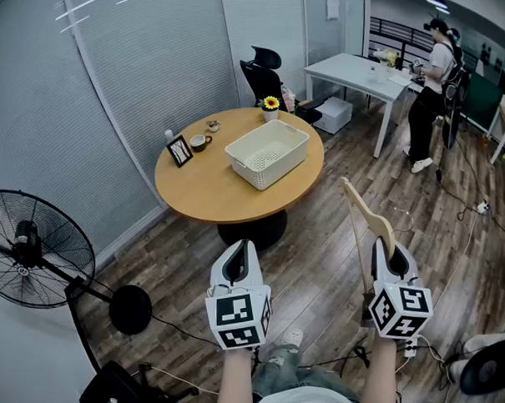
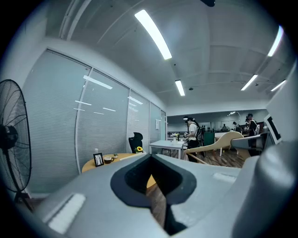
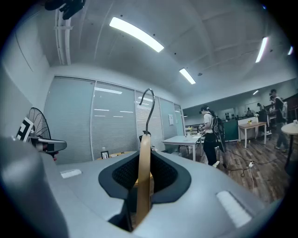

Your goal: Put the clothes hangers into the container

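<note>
My right gripper (image 1: 390, 253) is shut on a wooden clothes hanger (image 1: 369, 215), which sticks up and away from it above the floor. In the right gripper view the hanger (image 3: 144, 179) stands edge-on between the jaws, its metal hook (image 3: 147, 108) curling at the top. My left gripper (image 1: 237, 258) is shut with nothing in it, level with the right one; its closed jaws (image 2: 156, 183) fill the left gripper view. The white slatted container (image 1: 268, 153) rests on the round wooden table (image 1: 204, 191) ahead, some way beyond both grippers.
On the table stand a picture frame (image 1: 180, 149), a cup (image 1: 199, 142) and a sunflower pot (image 1: 271, 107). A black fan (image 1: 33, 250) stands at the left. Behind are a black office chair (image 1: 260, 75), a white desk (image 1: 355, 73) and a person (image 1: 430, 93).
</note>
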Motion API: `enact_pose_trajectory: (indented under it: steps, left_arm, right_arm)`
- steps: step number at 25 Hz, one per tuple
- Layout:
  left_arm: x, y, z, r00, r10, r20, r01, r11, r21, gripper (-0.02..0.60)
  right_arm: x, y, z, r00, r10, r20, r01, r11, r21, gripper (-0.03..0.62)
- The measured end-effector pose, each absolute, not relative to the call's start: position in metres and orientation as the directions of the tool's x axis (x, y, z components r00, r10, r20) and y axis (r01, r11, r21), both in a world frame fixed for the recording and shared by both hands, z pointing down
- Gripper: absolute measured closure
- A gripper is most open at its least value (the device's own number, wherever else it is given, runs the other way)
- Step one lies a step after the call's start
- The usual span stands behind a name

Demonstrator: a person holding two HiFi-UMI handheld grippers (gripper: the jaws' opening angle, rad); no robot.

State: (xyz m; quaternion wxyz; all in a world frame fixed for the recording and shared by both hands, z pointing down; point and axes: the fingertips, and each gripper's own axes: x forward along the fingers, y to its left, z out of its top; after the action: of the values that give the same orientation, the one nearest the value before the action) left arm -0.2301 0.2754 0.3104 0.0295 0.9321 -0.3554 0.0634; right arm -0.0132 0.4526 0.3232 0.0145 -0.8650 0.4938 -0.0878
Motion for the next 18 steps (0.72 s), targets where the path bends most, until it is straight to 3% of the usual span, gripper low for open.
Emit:
enact_pose_trajectory:
  steps: [18]
  left_arm:
    - [-0.217,0.261,0.318,0.742,-0.652,0.156,-0.662,-0.749,0.015,0.581]
  right_arm:
    - [-0.003,0.439,0.332,0.483,-0.862,0.152,-0.855,-0.502,-0.132,0.511]
